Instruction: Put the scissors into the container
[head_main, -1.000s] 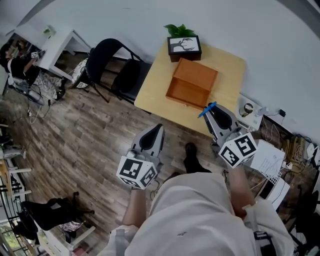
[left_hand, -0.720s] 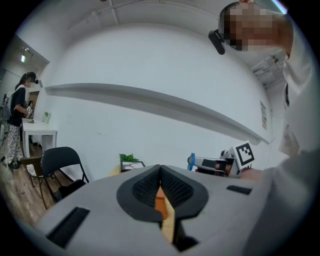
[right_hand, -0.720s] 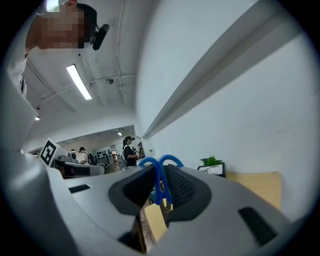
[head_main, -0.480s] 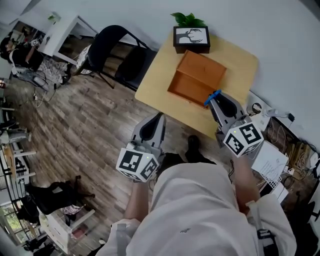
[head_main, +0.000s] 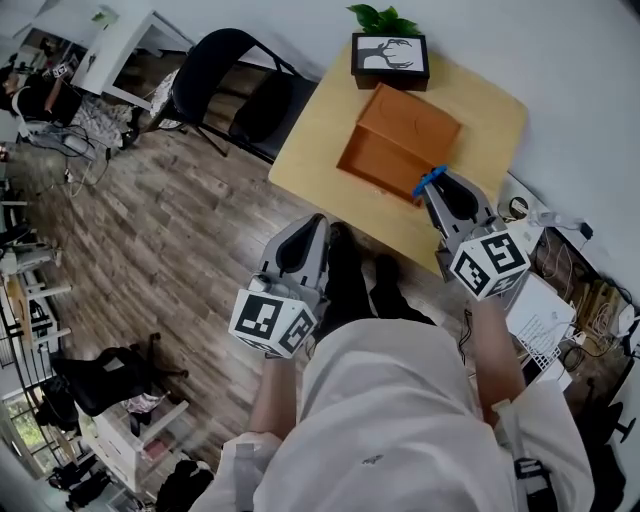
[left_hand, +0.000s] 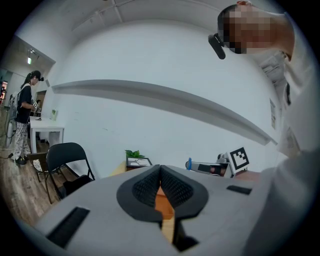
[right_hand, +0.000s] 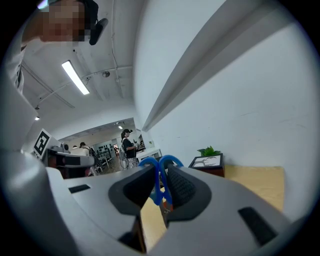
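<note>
The scissors, with blue handles, are clamped between the jaws of my right gripper, which is shut on them. It hovers at the near right corner of the open wooden container on the light wooden table. My left gripper is shut with nothing in it and hangs over the floor, short of the table's near edge. In the left gripper view its pads meet, with the container's orange wood behind them.
A framed deer picture with a plant stands at the table's far edge. A black folding chair sits left of the table. Cables and papers lie on the right. A person stands by a white desk far left.
Both grippers have come closer to the table. The right one with the scissors went from near the table's front edge to the container's near corner.
</note>
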